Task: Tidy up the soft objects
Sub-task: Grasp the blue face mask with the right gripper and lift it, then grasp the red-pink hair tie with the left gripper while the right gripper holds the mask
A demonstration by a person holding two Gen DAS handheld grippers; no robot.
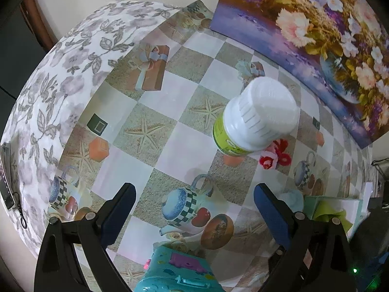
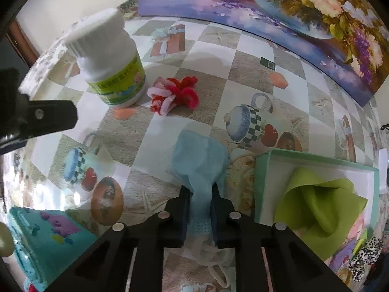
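In the right wrist view my right gripper point(image 2: 200, 209) is shut on a light blue face mask point(image 2: 198, 160), whose cloth is pinched between the two blue pads and spreads out ahead on the tablecloth. A red and pink fuzzy flower point(image 2: 173, 95) lies further ahead, next to a white bottle point(image 2: 111, 68) with a green label. To the right stands a mint-green box point(image 2: 261, 170) with a lime-green cloth point(image 2: 318, 206) inside. In the left wrist view my left gripper point(image 1: 194, 202) hangs open above the tablecloth with nothing between its fingers; the bottle point(image 1: 255, 116) and flower point(image 1: 274, 155) lie beyond it.
A turquoise toy case point(image 1: 175, 272) sits near the front edge, seen too in the right view as the case point(image 2: 46, 238). A floral painting point(image 2: 291, 12) leans along the back. A floral-patterned box point(image 1: 60, 85) stands at the left. A leopard-print item point(image 2: 364, 258) lies beside the mint box.
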